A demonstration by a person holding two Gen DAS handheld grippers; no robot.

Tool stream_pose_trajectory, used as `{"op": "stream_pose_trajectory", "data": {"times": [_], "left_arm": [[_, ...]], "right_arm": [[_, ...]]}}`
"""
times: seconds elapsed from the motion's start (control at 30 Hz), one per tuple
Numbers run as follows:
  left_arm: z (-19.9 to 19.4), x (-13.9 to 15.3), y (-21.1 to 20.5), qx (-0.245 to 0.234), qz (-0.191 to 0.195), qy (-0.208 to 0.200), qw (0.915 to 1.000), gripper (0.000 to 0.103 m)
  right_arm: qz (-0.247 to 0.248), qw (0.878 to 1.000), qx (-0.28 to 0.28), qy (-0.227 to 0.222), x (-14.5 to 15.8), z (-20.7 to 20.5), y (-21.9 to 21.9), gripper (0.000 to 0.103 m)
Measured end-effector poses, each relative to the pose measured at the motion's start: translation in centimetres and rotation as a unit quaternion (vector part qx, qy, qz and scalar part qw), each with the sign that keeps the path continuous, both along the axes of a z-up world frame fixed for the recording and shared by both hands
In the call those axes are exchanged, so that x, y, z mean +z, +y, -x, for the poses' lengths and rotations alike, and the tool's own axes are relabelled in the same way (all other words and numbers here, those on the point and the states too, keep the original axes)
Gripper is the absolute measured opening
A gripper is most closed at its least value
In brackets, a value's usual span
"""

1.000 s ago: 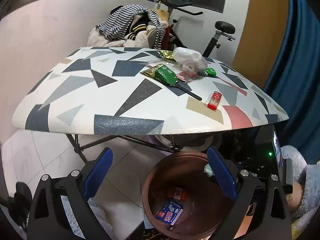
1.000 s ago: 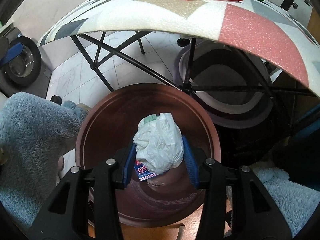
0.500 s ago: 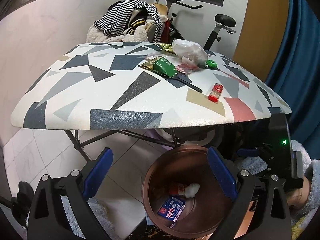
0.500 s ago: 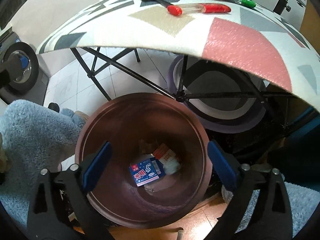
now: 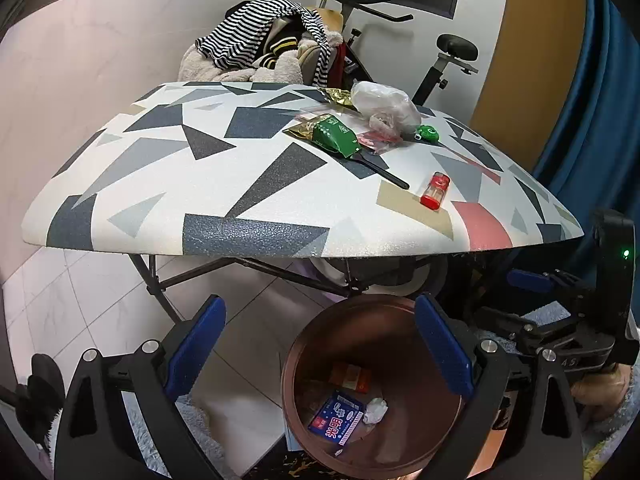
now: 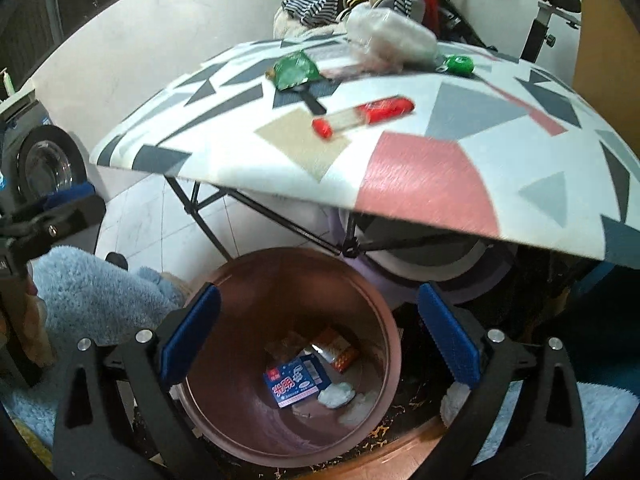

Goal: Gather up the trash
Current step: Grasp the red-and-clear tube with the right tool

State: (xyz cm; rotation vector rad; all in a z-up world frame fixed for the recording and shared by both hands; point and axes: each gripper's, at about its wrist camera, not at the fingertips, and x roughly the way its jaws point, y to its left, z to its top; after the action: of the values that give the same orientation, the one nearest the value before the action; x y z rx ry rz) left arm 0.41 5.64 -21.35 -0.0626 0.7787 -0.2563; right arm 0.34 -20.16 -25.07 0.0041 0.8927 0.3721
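Brown round bin [image 6: 288,360] on the floor at 6 o'clock below the table edge, open-topped, upright. Inside, at the bottom: blue packet [image 6: 296,380] lying flat at centre, orange-red carton [image 6: 336,350] touching it at 1 o'clock, crumpled white wad [image 6: 336,395] just beside it at 4 o'clock. On the table: red lighter [image 5: 435,190] lying flat near the front edge; green wrapper [image 5: 334,136] at 10 o'clock from it; crumpled clear plastic bag [image 5: 384,106] farther back at 12 o'clock; green round item [image 5: 427,133] at its right.
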Motion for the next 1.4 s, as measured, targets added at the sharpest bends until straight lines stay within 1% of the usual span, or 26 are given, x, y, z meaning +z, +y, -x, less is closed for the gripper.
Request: {"op": "stream_pose_trajectory", "data": {"times": [0.2,0.37,0.6,0.77,0.93,0.97,1.1,1.17,1.2,1.3,1.37,1.4], "left_arm": [[-0.1,-0.1,-0.2,-0.001,-0.004,0.002,1.0000,0.093],[-0.4,-0.2,-0.5,-0.002,-0.005,0.005,1.0000,0.093],[-1.1,-0.5,-0.6,0.002,0.004,0.010,0.9999,0.093],[-1.7,-0.5,-0.3,0.010,0.022,0.014,0.9996,0.093],[-2.5,-0.8,0.2,0.020,0.042,0.023,0.9987,0.093],[-2.6,-0.8,0.2,0.022,0.044,0.024,0.9985,0.093],[-3.0,-1.2,0.6,0.026,0.056,0.032,0.9976,0.093],[-3.1,-1.2,0.7,0.027,0.059,0.034,0.9973,0.093],[-3.1,-1.3,0.7,0.028,0.062,0.036,0.9971,0.093],[-3.8,-1.4,1.1,0.028,0.079,0.050,0.9952,0.093],[-4.7,-1.5,1.5,0.024,0.102,0.068,0.9922,0.086],[-5.5,-1.4,1.7,0.024,0.116,0.079,0.9899,0.080]], "right_arm": [[-0.003,1.000,0.002,-0.021,1.6,-0.6,-0.6,0.097],[0.000,1.000,0.010,-0.028,2.7,-2.6,-1.6,0.097],[0.049,0.996,0.058,-0.036,3.6,-8.0,-1.4,0.097],[0.074,0.993,0.090,-0.025,3.0,-11.1,0.1,0.097],[0.097,0.990,0.104,-0.021,2.3,-12.9,1.4,0.097],[0.097,0.990,0.104,-0.020,2.2,-13.1,1.5,0.097],[0.069,0.992,0.102,-0.008,1.9,-14.1,0.9,0.097],[0.071,0.991,0.110,-0.015,2.1,-14.0,1.0,0.087],[0.071,0.991,0.112,-0.013,2.0,-14.1,1.0,0.085],[0.057,0.992,0.112,-0.016,2.3,-13.9,0.6,0.084],[0.042,0.994,0.101,-0.019,2.6,-13.7,0.1,0.085],[0.027,0.995,0.090,-0.022,2.9,-13.6,-0.5,0.084]]}}
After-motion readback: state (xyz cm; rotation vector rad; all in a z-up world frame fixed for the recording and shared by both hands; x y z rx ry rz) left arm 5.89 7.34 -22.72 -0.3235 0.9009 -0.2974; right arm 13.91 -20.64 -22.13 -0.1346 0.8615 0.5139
